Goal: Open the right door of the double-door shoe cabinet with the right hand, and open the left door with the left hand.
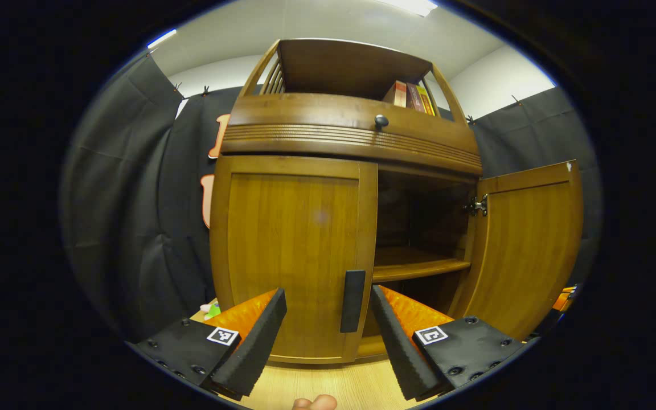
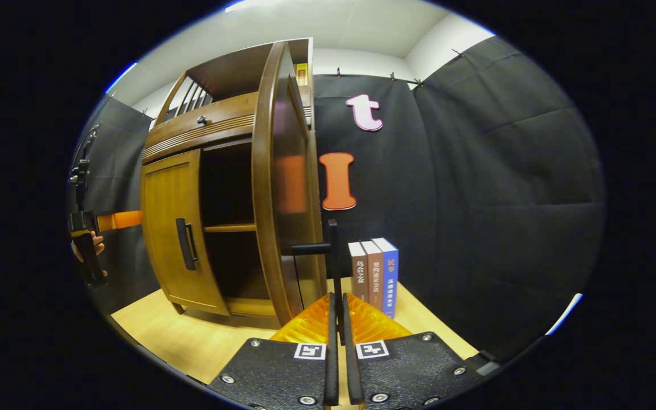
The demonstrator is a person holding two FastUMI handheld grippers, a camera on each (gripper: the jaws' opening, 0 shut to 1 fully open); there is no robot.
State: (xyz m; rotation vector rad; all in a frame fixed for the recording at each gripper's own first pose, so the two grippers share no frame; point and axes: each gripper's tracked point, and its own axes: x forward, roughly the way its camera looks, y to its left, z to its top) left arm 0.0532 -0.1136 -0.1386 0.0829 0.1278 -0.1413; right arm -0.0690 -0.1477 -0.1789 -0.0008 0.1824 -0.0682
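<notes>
The left gripper (image 1: 328, 324) gapes wide around the stiff left door's handle (image 1: 353, 300), while the right gripper (image 2: 338, 310) pinches the open right door's handle (image 2: 332, 250).

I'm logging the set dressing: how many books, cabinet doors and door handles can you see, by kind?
Books on the floor beside the cabinet: 3
Books on the cabinet's top shelf: 3
Cabinet doors, left door closed and right door open: 2
Door handles: 2
Total: 10

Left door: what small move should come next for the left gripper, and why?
Probably ease the left gripper forward and close on the left door's handle. Its fingers stand open either side of it, the left door is shut, and the right door already stands open.
</notes>
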